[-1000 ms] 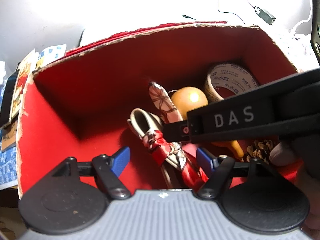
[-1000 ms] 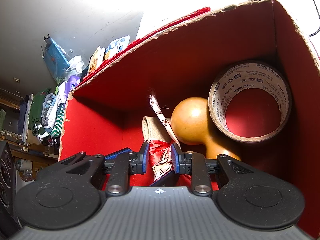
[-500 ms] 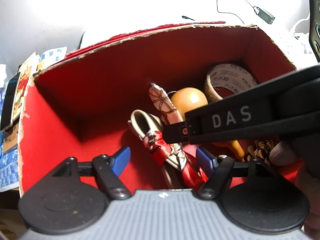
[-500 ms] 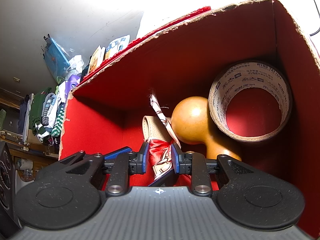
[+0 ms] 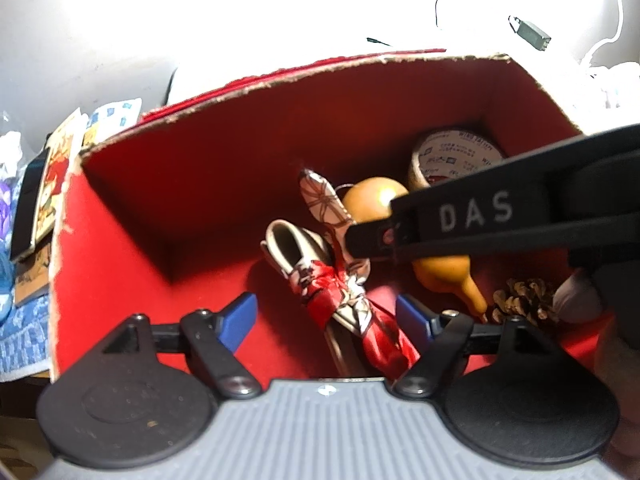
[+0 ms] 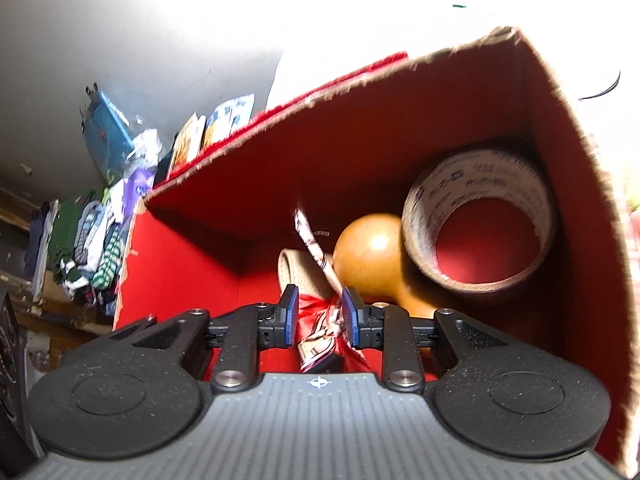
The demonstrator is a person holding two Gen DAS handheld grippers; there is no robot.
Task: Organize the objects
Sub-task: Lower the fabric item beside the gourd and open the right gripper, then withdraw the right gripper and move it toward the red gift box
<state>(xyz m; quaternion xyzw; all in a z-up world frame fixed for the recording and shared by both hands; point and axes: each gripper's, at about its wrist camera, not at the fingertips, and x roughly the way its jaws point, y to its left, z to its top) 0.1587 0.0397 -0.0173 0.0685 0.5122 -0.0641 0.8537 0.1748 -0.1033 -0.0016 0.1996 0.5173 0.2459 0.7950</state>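
Glossy smooth gourd [image 6: 370,258], matt cardboard box [image 6: 400,128], shiny patterned cloth [image 5: 348,304].

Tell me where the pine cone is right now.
In the left wrist view, the pine cone lies on the red box floor at the right, just right of the gourd stem, under the right gripper's arm.

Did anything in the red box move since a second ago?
Yes. The right gripper, shut on the red patterned scarf, has lifted and pulled back a bit, so the gourd and tape roll look farther off. It never let go. The left gripper stayed open, and everything else in the red box stayed put.
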